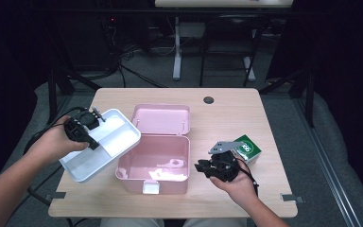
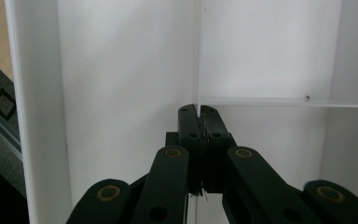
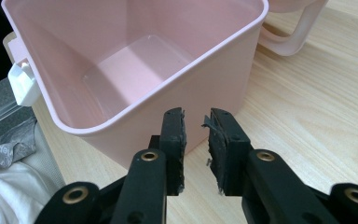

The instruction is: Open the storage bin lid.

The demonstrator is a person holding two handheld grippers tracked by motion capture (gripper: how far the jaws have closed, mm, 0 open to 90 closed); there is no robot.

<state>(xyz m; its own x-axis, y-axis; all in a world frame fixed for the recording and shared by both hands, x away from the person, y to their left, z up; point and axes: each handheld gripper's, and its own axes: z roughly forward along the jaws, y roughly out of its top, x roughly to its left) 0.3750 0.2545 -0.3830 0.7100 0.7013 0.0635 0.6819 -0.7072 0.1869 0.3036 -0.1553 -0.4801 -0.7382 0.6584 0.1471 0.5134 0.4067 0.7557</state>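
Observation:
An open pink box (image 1: 137, 160) stands at the middle of the table, its lid (image 1: 160, 118) folded back behind it. A white divided tray (image 1: 118, 137) is held tilted just left of the box. My left gripper (image 1: 92, 143) is shut on the tray's thin middle divider (image 2: 198, 70), as the left gripper view shows from close up (image 2: 199, 112). My right gripper (image 1: 203, 168) sits low on the table by the box's right side. In the right gripper view its jaws (image 3: 196, 116) stand a little apart, open, nothing between them, facing the pink box wall (image 3: 205, 79).
A green carton (image 1: 248, 149) lies just behind my right hand. The box has a white latch (image 3: 22, 84) on its front, and a pink handle (image 3: 293, 37) lies on the wood behind it. A dark round hole (image 1: 209, 100) marks the table's far side.

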